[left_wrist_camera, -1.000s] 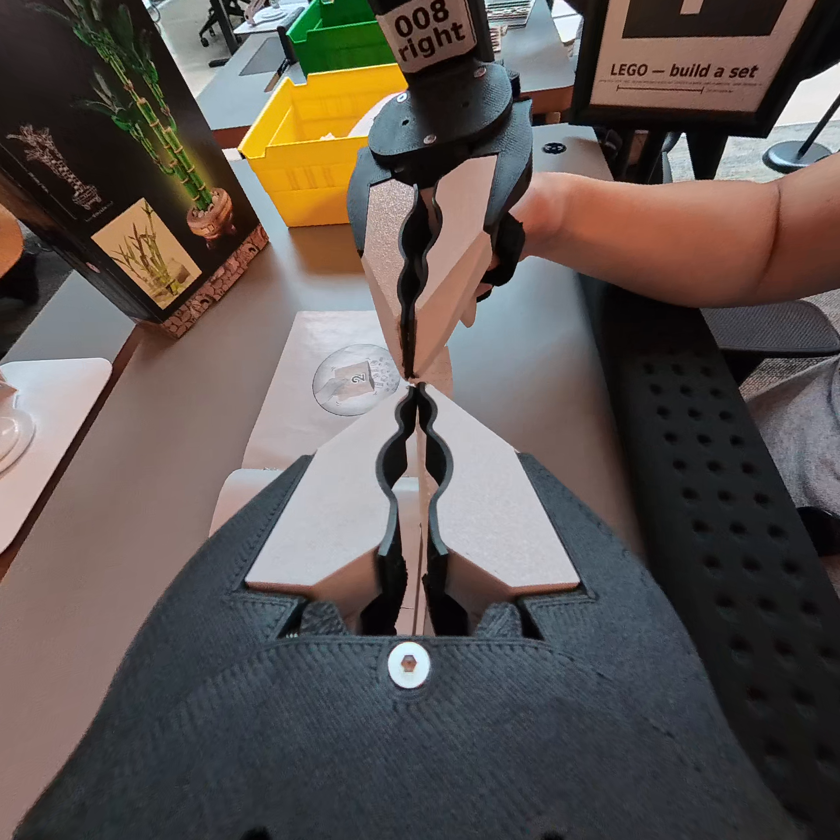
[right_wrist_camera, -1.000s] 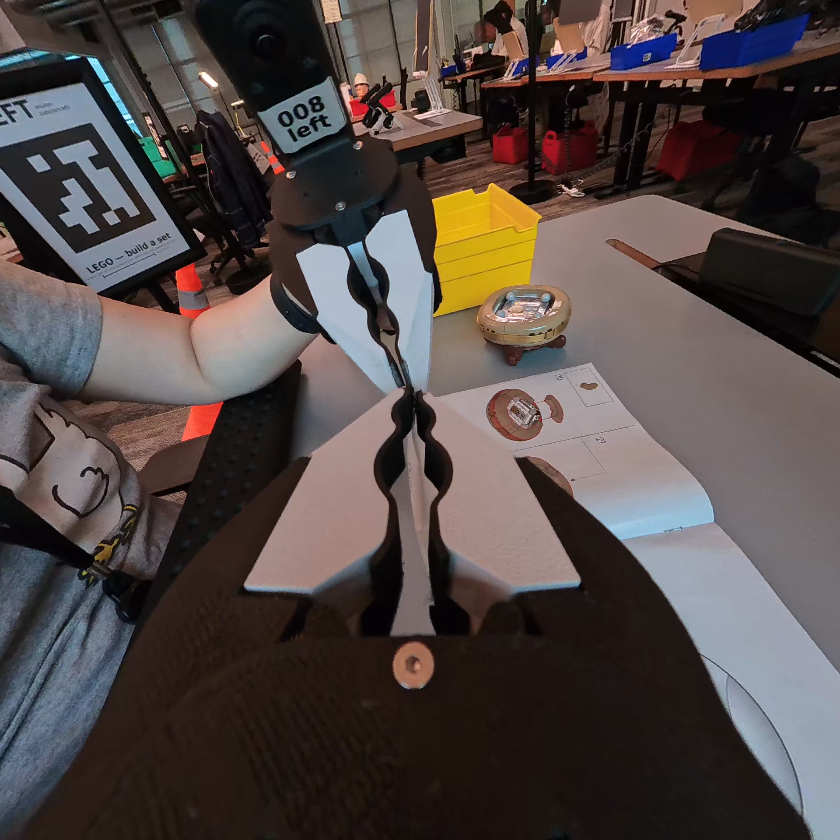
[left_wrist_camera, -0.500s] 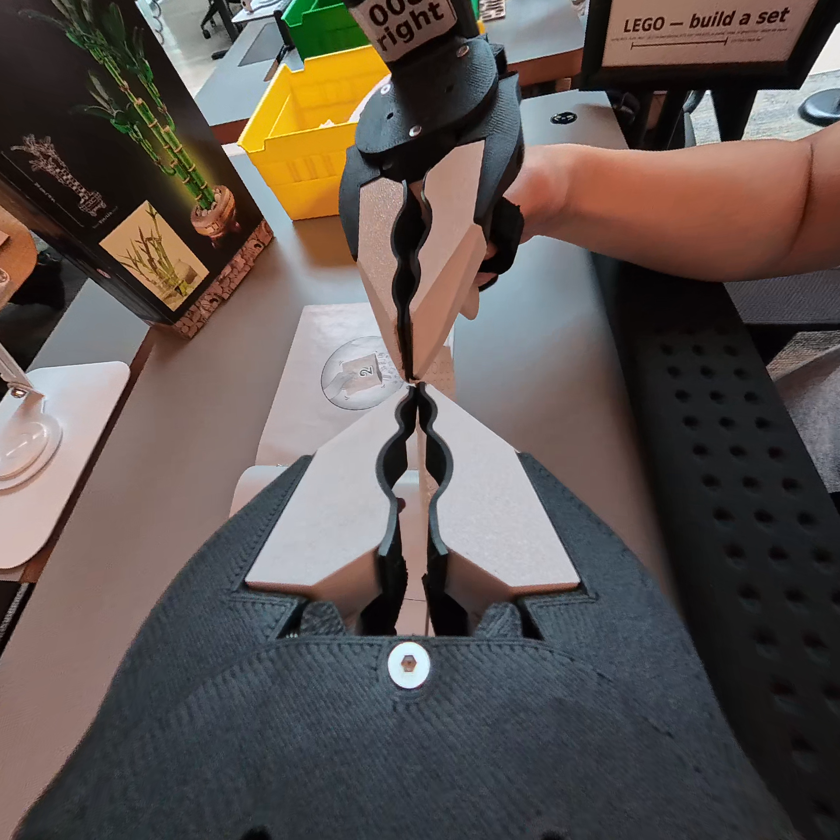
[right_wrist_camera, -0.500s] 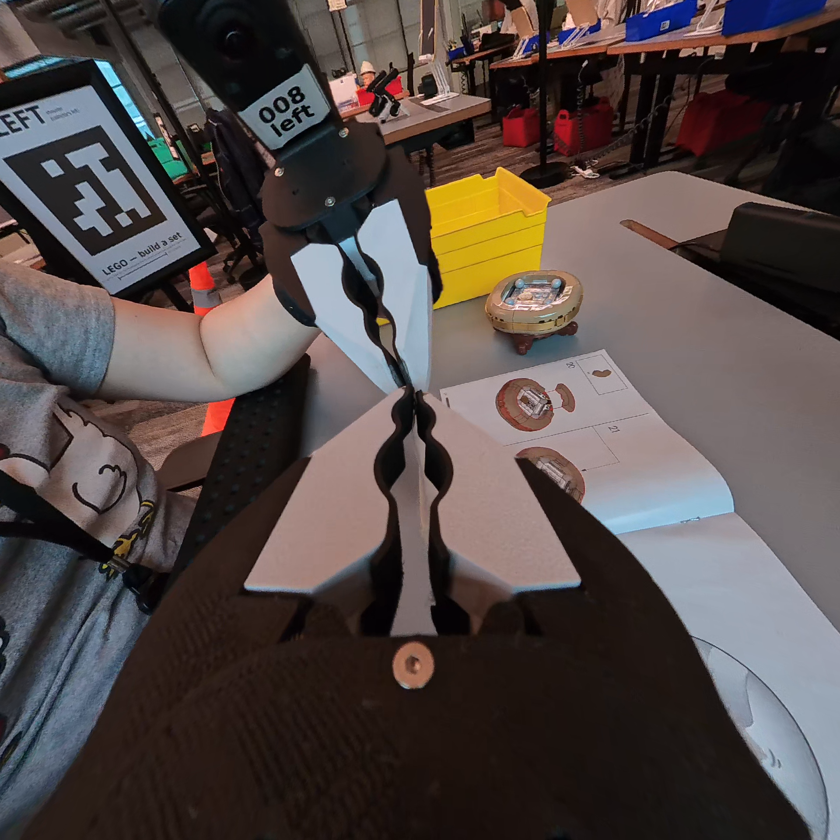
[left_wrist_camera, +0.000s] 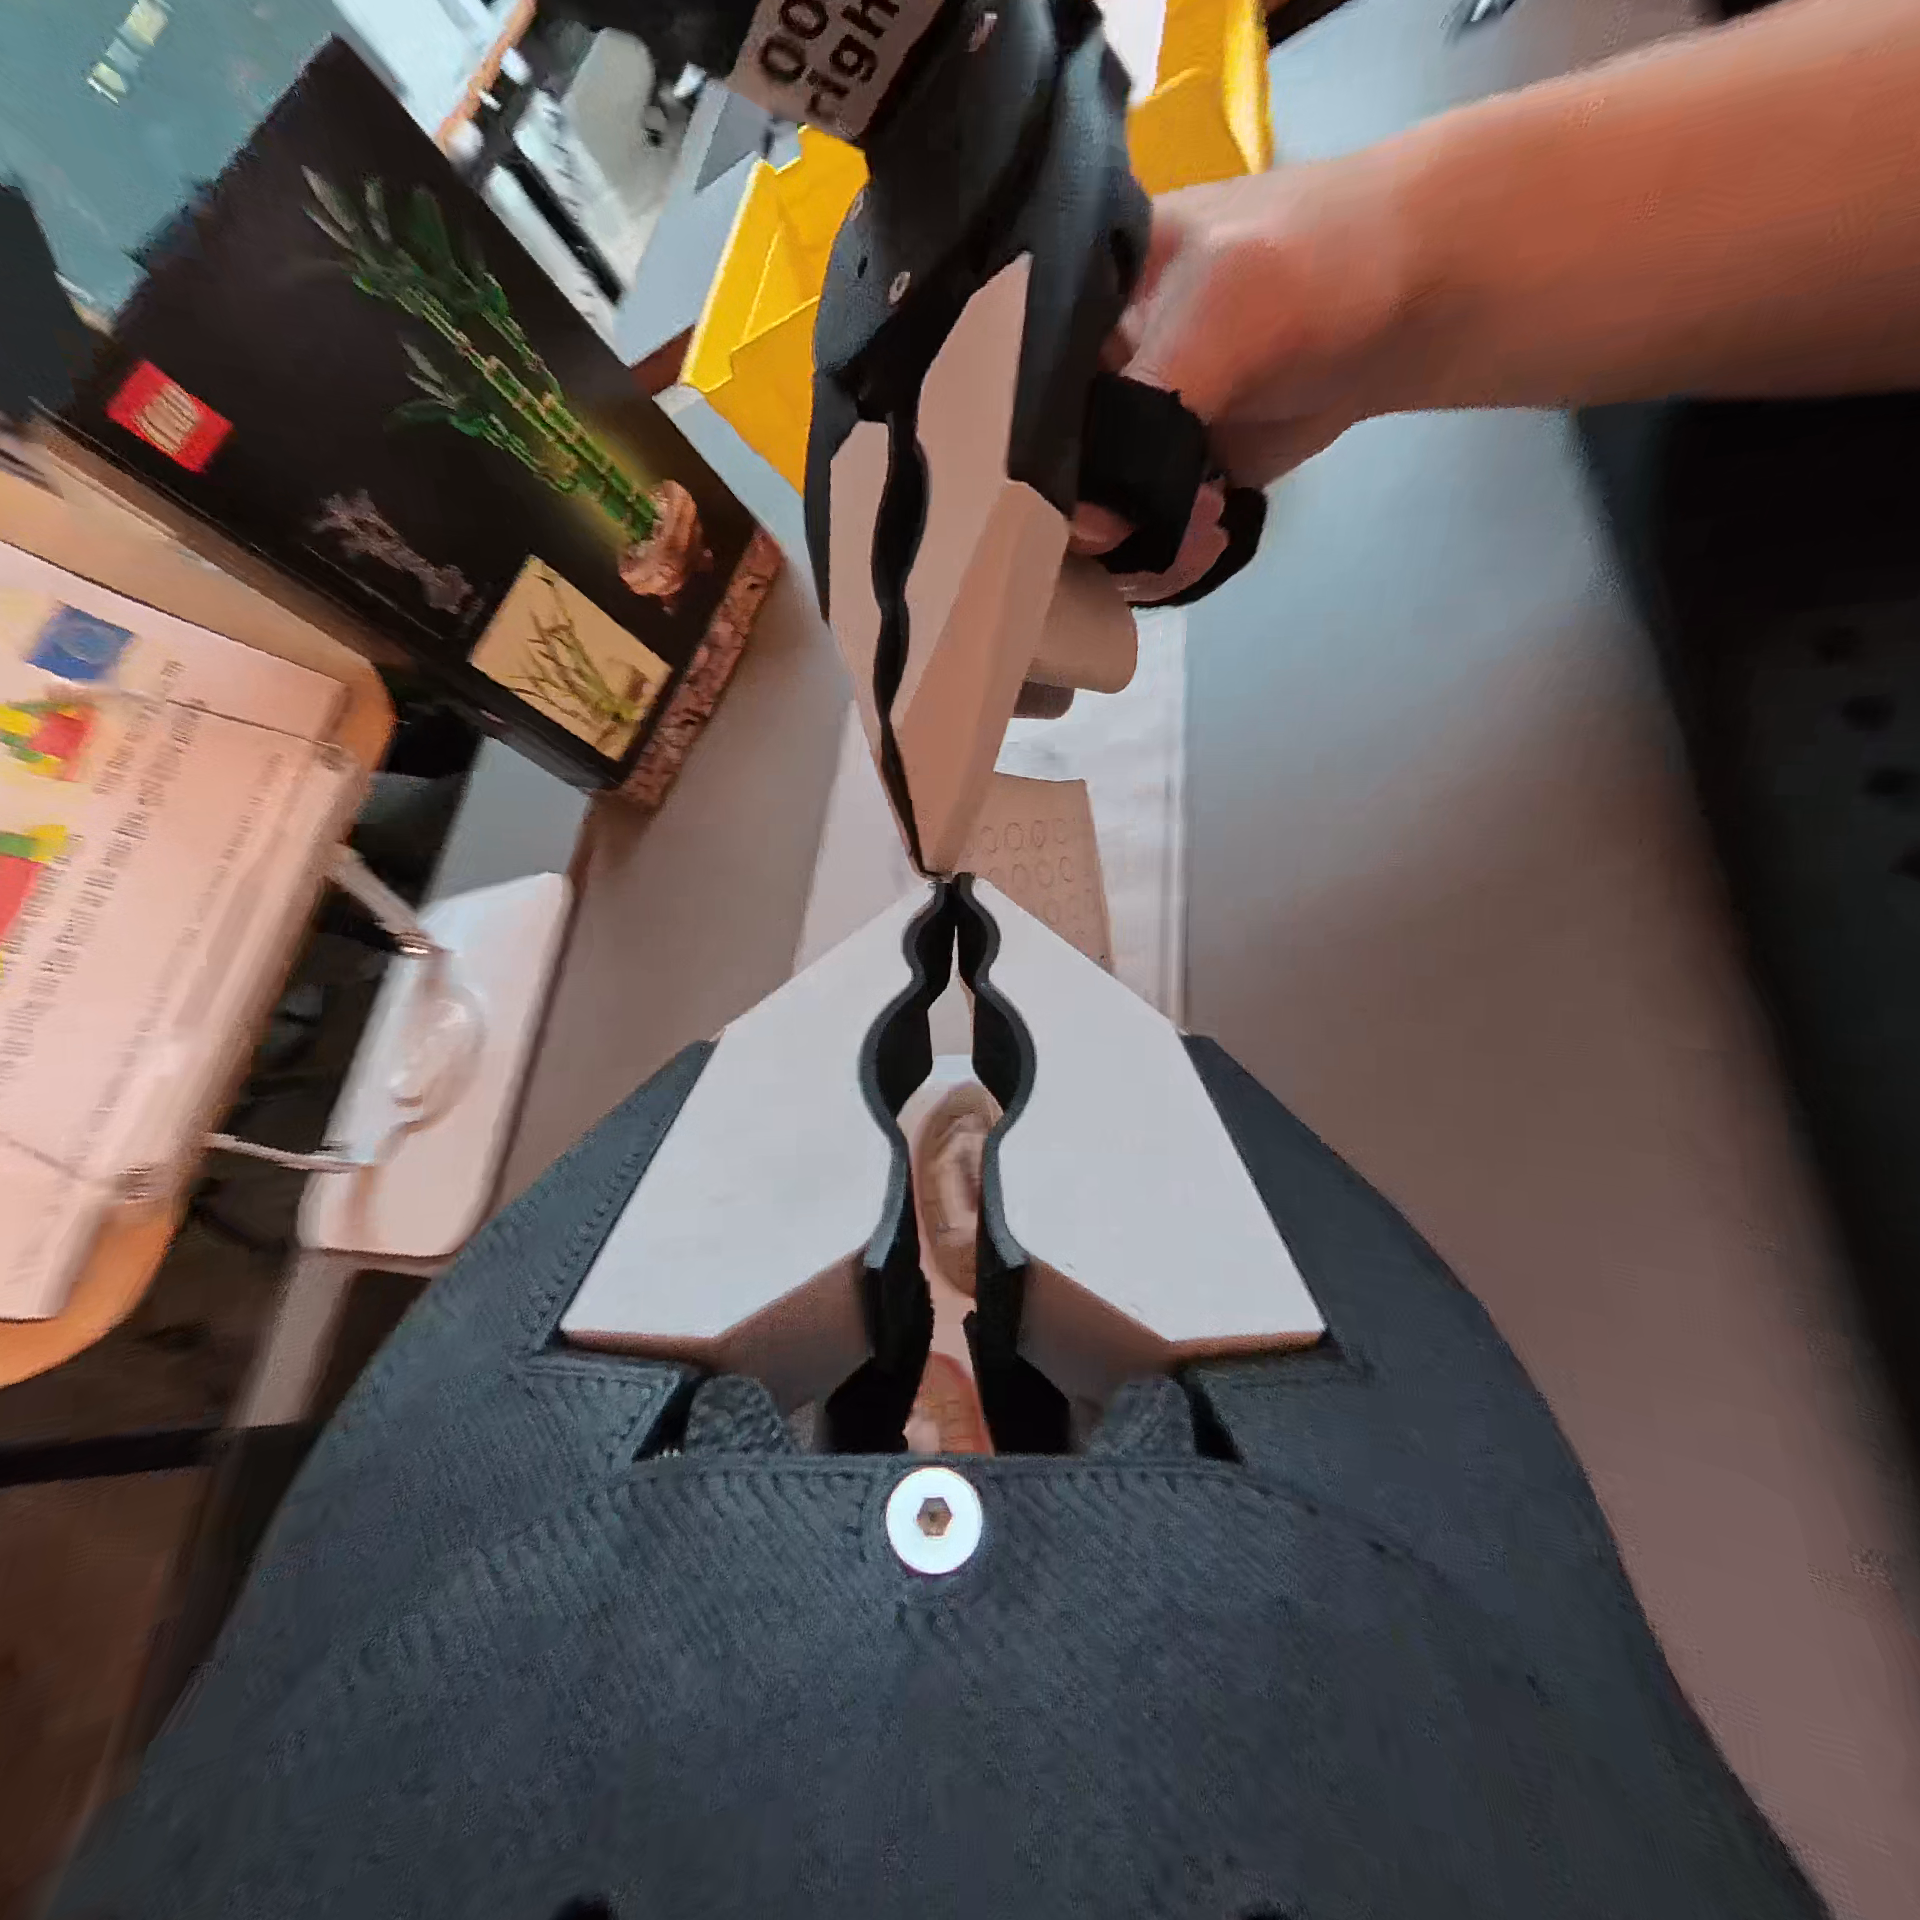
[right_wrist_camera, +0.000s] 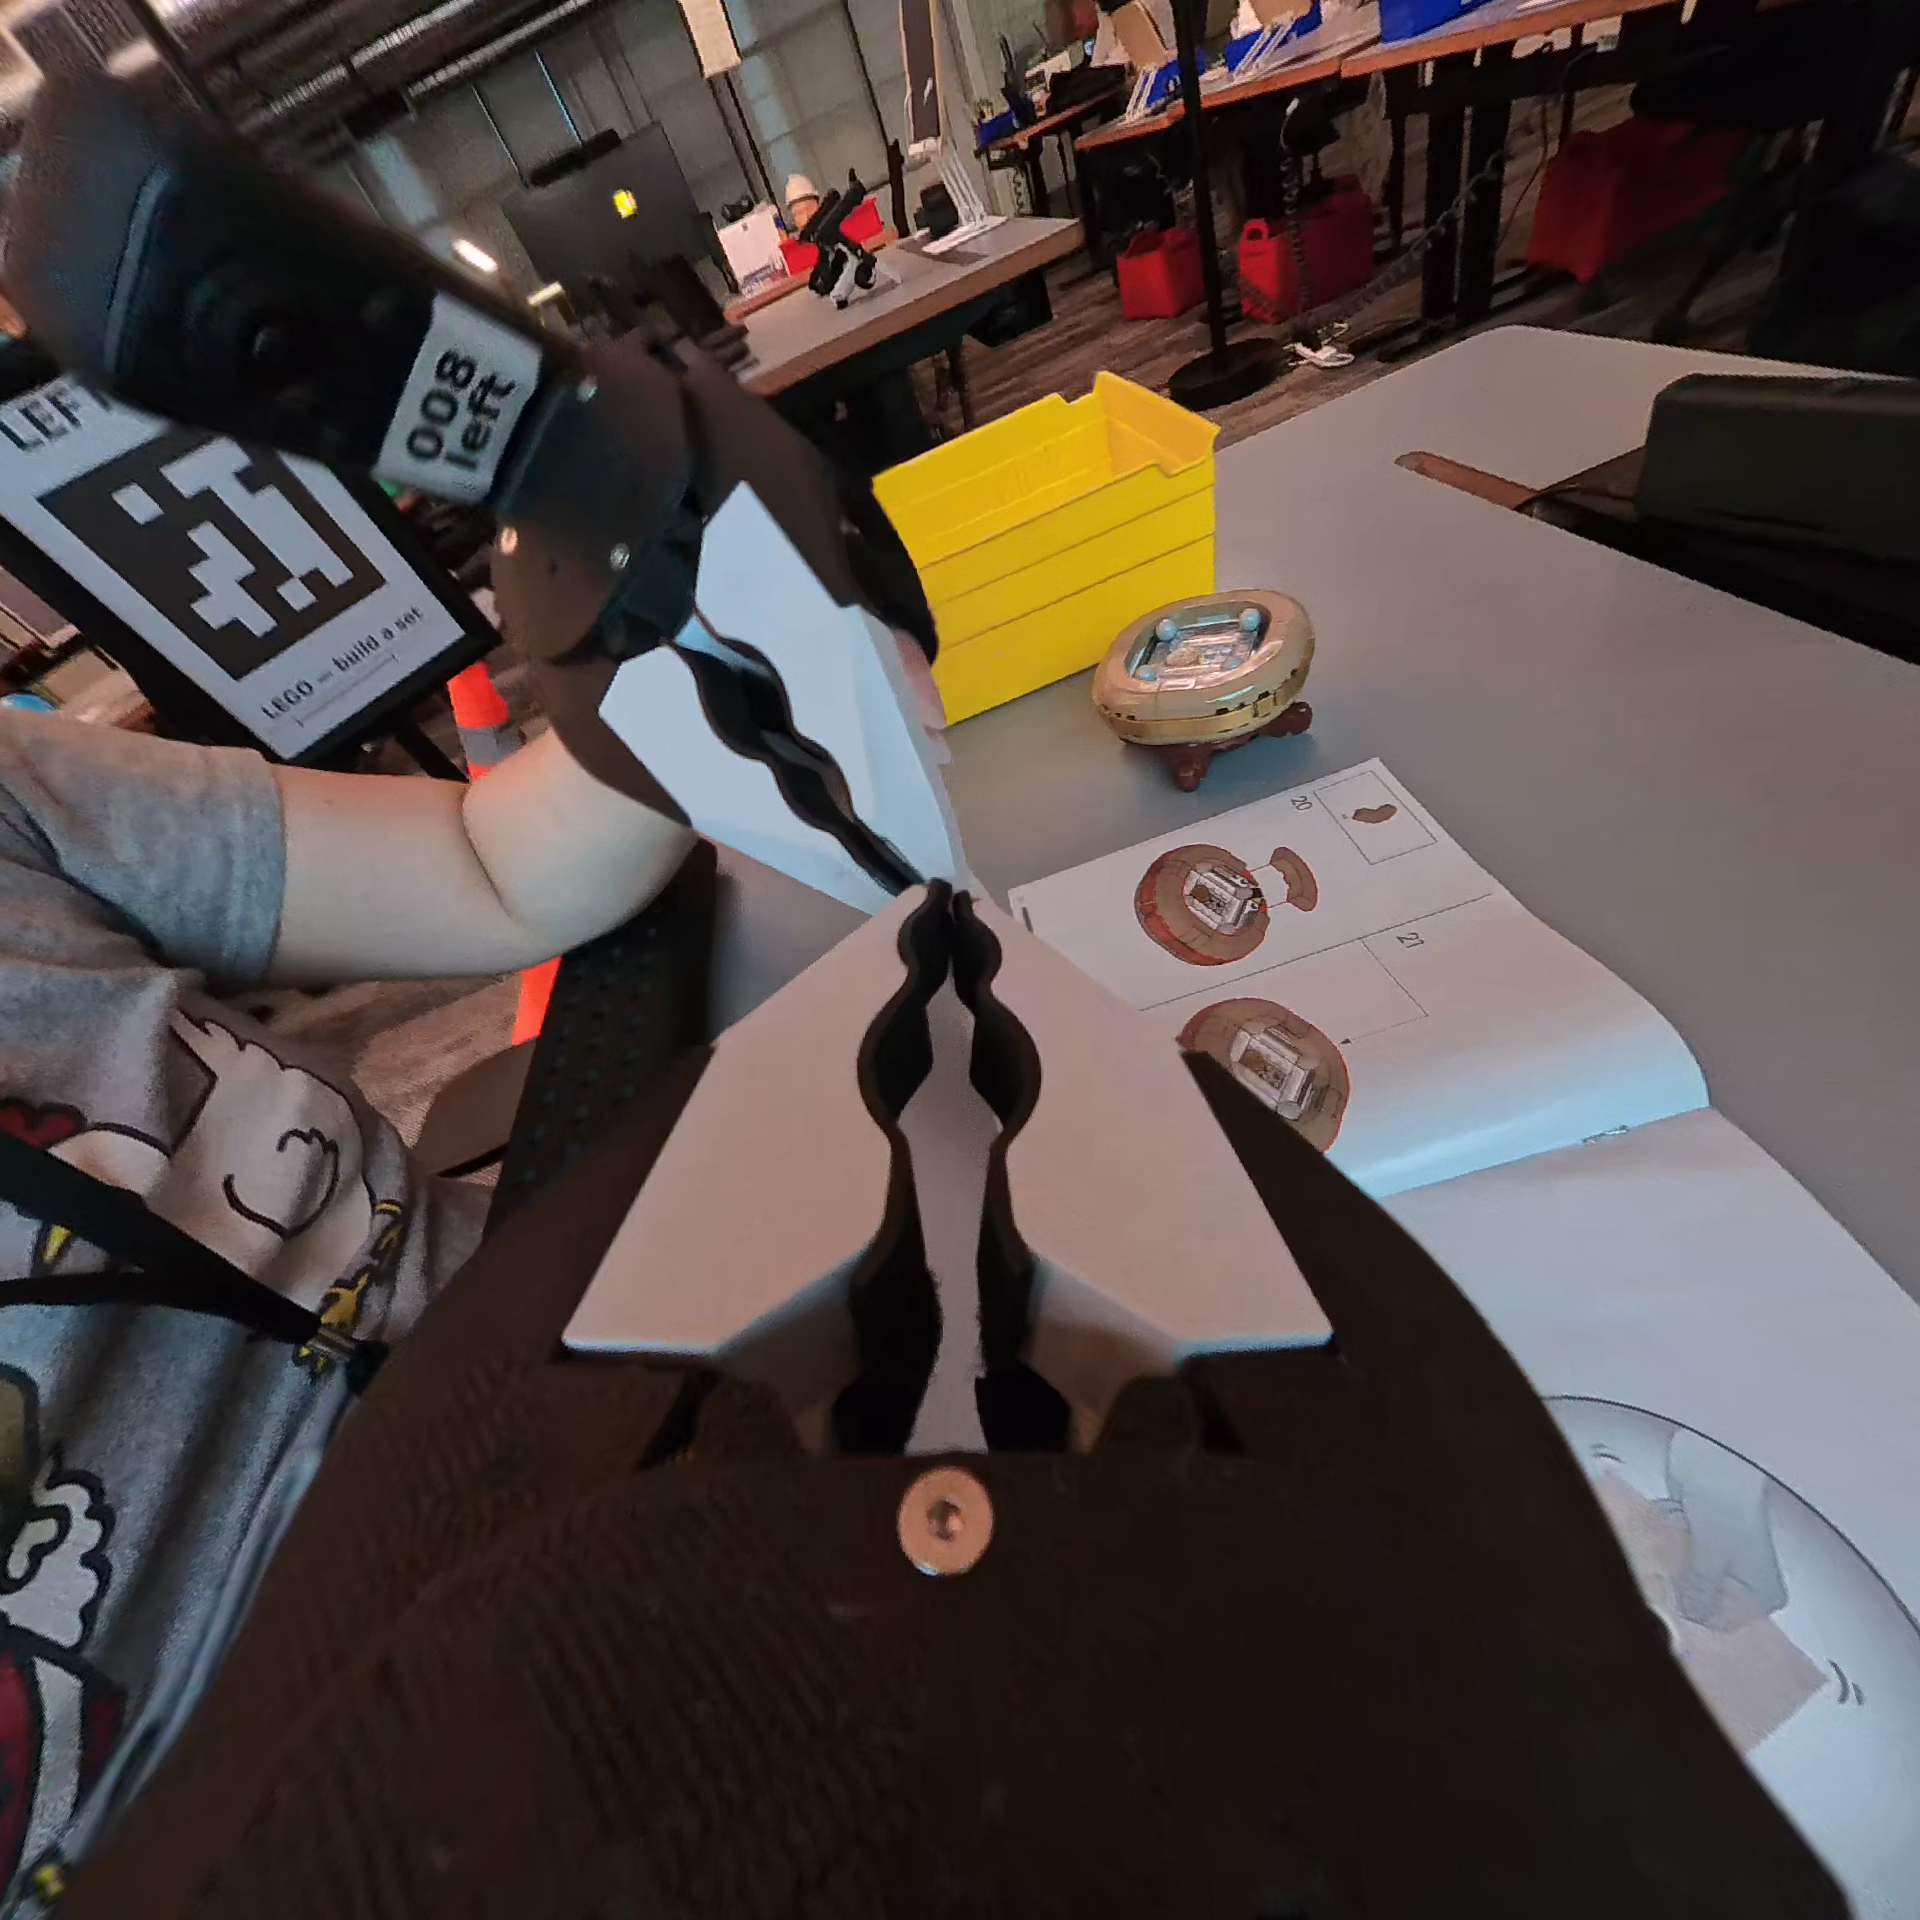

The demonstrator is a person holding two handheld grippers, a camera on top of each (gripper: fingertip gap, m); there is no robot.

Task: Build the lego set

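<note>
both hand-held grippers closed, tip-to-tip

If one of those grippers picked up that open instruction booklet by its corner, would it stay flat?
Probably not. The instruction booklet is thin paper whose pages already bow upward, so it would likely droop. It looks light, and might slide on the smooth grey table.

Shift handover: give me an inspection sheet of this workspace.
Surface: grey table, mostly bare.
Job's things: gold pot model on dark feet beside yellow bin; open instruction booklet; set box standing.
Clutter: clear round dish on a white sheet.
Grippers: left hand-held gripper and right hand-held gripper shut, tips meeting; any part between them too small to tell.
Cables: nothing seen on table.
Surroundings: marker sign, further workbenches.
</note>
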